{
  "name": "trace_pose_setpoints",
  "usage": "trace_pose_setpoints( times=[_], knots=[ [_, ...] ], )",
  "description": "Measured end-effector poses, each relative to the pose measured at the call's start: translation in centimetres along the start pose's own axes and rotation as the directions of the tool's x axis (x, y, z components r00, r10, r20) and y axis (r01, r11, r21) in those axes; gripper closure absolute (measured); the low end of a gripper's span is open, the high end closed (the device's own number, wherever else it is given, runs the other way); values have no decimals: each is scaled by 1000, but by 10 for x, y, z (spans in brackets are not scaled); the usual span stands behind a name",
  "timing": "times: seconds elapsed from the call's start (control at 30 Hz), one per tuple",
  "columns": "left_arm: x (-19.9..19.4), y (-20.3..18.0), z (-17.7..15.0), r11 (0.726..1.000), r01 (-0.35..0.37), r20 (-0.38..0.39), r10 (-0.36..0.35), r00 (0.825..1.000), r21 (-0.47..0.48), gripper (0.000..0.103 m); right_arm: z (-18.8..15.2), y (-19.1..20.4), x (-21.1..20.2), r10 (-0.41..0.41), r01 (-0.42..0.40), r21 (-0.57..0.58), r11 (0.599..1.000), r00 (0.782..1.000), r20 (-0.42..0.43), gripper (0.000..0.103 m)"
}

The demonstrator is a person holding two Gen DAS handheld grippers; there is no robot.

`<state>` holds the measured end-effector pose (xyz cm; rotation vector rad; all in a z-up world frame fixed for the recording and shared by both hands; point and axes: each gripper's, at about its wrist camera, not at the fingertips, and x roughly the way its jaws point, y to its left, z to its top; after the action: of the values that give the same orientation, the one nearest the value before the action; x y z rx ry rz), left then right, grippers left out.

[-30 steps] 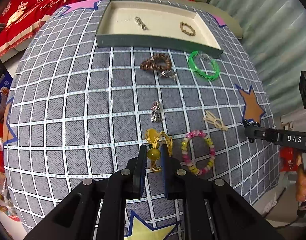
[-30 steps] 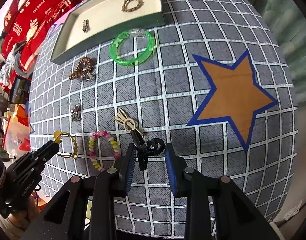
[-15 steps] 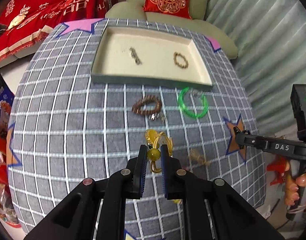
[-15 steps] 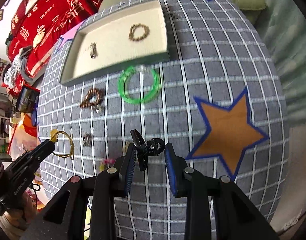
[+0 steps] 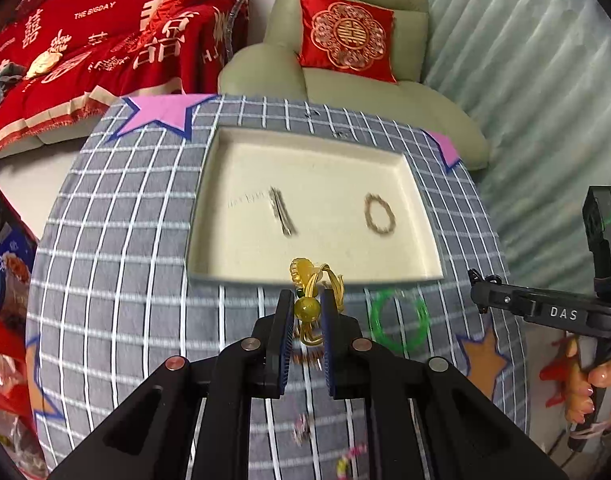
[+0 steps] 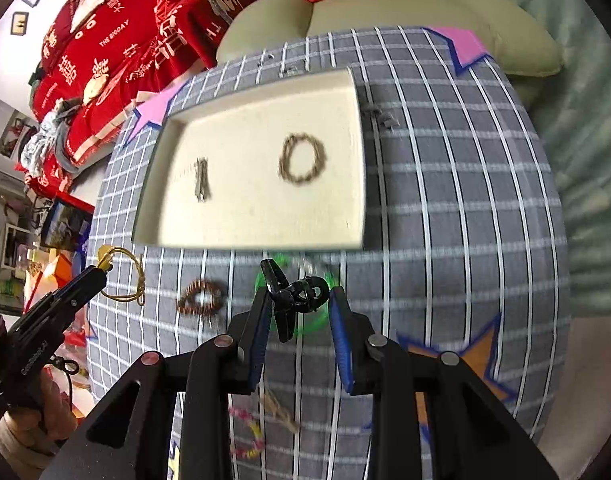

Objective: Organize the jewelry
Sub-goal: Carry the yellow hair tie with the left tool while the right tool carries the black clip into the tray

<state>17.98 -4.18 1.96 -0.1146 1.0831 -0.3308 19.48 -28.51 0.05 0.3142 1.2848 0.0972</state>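
My left gripper (image 5: 307, 307) is shut on a yellow bead bracelet (image 5: 314, 285) and holds it in the air just short of the near rim of the cream tray (image 5: 233, 272). My right gripper (image 6: 300, 304) is shut on a black hair clip (image 6: 295, 295), held above the cloth short of the tray (image 6: 241, 242). The tray holds a thin hairpin (image 5: 280, 214) and a small brown ring bracelet (image 5: 379, 214). A green bangle (image 5: 399, 320) and a brown bead bracelet (image 6: 199, 299) lie on the cloth in front of the tray.
The table has a grey checked cloth (image 5: 117, 264) with star patches. A multicoloured bead bracelet (image 6: 247, 432) and a beige knot piece (image 6: 281, 410) lie near the front edge. A green armchair with a red cushion (image 5: 347, 36) stands behind the table.
Both grippers have risen and moved forward toward the tray, each keeping its item. The tray now looks larger and closer in both views.
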Motion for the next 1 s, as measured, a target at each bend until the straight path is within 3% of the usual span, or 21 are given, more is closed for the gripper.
trace_pose_setpoints(
  times=[0.53,1.0],
  knots=[
    [85,15,52,991,-130,-21,130,991,-8,80,82,0,63,-7,7,-27,1000,1000,-10,71],
    [126,14,55,973,-227,-58,230,971,51,80,96,-8,112,-36,34,-32,999,998,-57,71]
  ],
)
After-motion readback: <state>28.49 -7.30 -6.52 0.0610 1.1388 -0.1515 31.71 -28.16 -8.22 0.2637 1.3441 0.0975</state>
